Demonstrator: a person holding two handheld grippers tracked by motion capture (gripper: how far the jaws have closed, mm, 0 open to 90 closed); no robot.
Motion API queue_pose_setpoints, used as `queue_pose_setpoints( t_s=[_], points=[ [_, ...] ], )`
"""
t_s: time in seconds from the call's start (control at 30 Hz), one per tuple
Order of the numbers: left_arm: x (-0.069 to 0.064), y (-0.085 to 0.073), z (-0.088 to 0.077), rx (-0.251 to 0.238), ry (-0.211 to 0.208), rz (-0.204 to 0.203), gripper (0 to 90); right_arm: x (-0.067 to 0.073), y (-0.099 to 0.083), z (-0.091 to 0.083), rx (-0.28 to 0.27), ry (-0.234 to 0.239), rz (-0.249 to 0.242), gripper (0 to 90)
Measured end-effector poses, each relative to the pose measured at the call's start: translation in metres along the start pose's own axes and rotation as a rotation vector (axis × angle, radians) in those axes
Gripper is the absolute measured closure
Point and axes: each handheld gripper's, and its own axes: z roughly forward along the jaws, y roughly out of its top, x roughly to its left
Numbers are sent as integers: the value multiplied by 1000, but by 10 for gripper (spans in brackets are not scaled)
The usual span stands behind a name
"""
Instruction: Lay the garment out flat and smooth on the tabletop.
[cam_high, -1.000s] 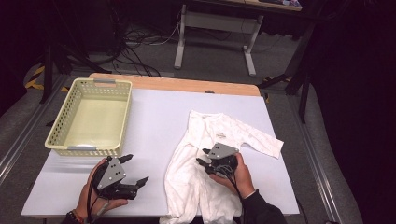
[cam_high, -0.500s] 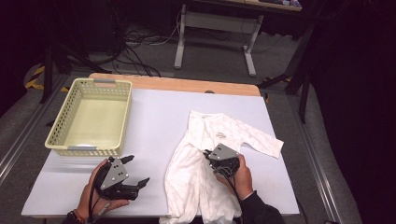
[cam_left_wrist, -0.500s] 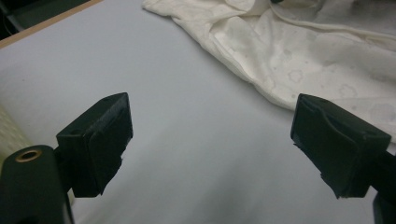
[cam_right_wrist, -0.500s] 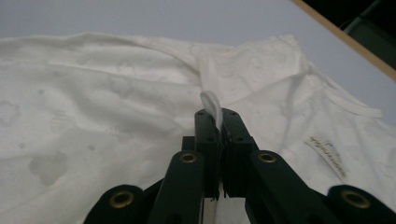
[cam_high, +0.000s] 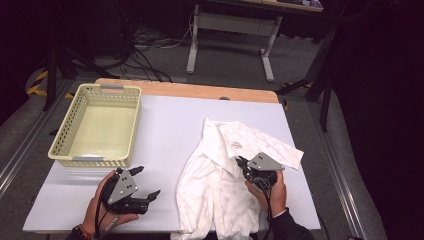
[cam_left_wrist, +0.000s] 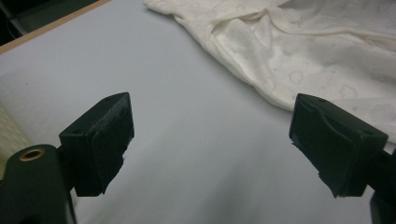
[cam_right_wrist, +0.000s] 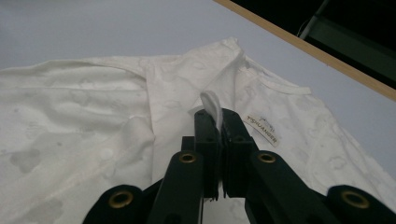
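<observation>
Two grippers at the near edge of the table (cam_high: 165, 120). Right gripper (cam_right_wrist: 217, 122) has just been closing and now pinches a fold of the white shirt (cam_high: 225, 175), jaws pressed together on the cloth. Shirt lies spread on the right half of the table, collar toward the far side. Left gripper (cam_high: 145, 182) is spread wide, nothing between its jaws, just left of the shirt. Yellow basket (cam_high: 67, 135) sits far left.

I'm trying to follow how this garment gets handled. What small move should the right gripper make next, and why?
Probably lift the pinched fold a little and draw it across the white patterned cotton garment. The right gripper has its jaws shut on a small fold of fabric near the label, while the left gripper stands open over bare white table, beside the garment's edge.
</observation>
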Motion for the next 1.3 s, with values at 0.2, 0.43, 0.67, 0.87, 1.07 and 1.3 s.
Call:
queue_pose_setpoints(
  t_s=[0.2,0.43,0.67,0.87,1.07,1.3],
  points=[
    [0,0,0,1,-3,-2,149,-11,-14,-9,23,-22,74,858],
    [0,0,0,-1,-4,-2,148,-23,-35,-14,71,-31,136,787],
    [0,0,0,-1,-4,-3,148,-48,-46,-34,55,-154,173,663],
    [0,0,1,8,-8,-1,147,-88,-65,-47,35,-285,252,689],
    [0,0,1,8,-7,0,147,-118,-87,-42,132,-335,332,675],
    [-1,0,1,8,-11,3,146,-131,-98,-35,216,-348,403,617]
  ],
)
